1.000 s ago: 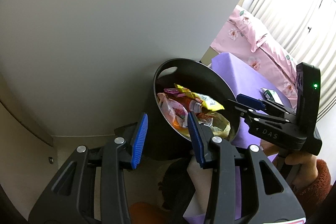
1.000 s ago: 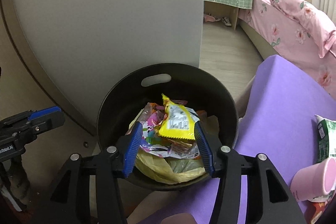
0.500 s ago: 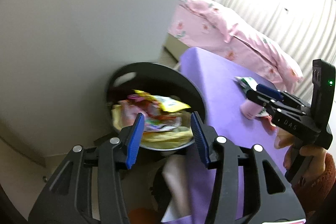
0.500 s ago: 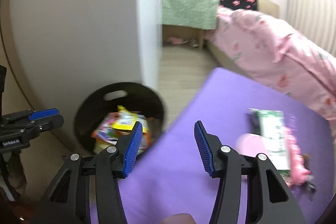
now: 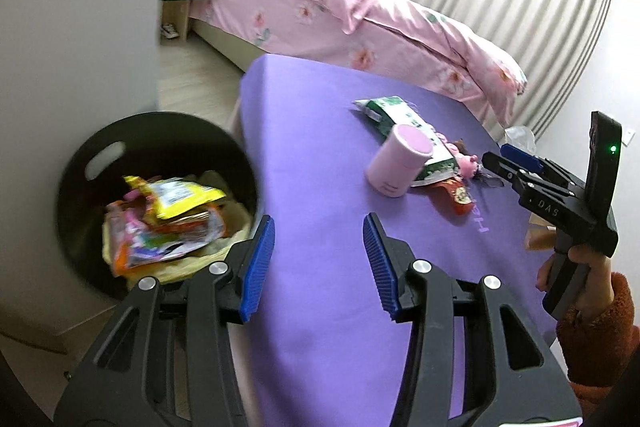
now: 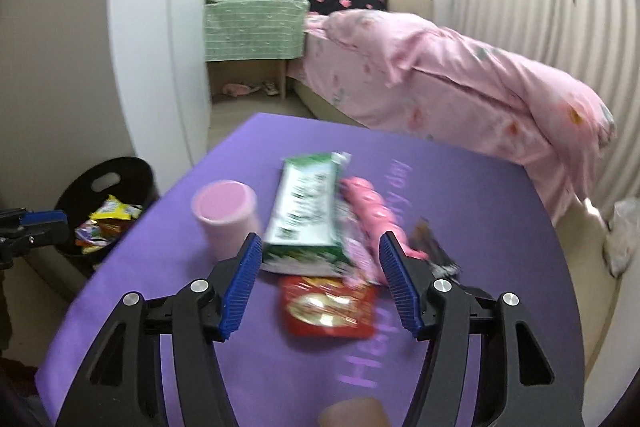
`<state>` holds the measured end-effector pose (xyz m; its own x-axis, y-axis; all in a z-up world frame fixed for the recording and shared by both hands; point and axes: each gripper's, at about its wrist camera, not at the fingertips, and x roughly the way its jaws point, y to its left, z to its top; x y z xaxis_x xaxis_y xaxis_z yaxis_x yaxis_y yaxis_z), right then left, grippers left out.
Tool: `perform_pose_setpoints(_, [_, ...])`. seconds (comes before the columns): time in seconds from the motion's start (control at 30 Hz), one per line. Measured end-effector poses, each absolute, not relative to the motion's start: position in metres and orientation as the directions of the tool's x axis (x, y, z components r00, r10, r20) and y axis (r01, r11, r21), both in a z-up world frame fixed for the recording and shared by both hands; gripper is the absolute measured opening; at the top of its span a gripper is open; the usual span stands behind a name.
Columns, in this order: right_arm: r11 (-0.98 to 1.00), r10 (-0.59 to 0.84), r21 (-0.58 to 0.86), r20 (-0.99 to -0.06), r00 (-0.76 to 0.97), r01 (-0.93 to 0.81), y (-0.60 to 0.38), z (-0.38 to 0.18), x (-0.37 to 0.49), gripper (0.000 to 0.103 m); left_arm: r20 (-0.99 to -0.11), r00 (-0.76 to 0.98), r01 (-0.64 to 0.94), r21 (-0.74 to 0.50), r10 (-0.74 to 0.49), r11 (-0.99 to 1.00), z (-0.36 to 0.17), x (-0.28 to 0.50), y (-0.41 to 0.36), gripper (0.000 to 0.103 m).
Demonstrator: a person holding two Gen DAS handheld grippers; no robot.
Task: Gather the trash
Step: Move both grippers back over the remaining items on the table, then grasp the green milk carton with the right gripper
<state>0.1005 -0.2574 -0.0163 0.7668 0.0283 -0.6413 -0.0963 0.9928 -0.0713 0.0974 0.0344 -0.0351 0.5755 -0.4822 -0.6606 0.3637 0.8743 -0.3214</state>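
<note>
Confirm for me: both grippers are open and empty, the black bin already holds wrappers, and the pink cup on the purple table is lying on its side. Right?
Not quite. The pink cup stands upright on the purple table, as the right wrist view shows. The rest holds: the left gripper and right gripper are open and empty, and the black bin holds wrappers.

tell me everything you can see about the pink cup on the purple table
The pink cup is a small, pale pink cylinder, plastic-looking, with a flat, darker pink top face. It stands on the purple table, tilted a little, left of the pile of wrappers. Its right side meets the green and white packet. Neither gripper touches it.
</note>
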Motion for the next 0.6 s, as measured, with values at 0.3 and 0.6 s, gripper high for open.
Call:
perform_pose_setpoints(0.3, [0.996, -0.047, -0.091, -0.658, 0.752, -0.017, -0.296, -0.023, 0.104, 0.057, -0.655, 0.539, 0.452, -0.307, -0.53, 0.838, -0.029, 0.111, -0.013, 0.044])
perform_pose_setpoints(0.6, [0.98, 0.136, -0.007, -0.708, 0.693, -0.2, -0.264, -0.041, 0.159, 0.042, -0.661, 0.538, 0.448, -0.302, -0.524, 0.842, -0.032, 0.118, -0.015, 0.044])
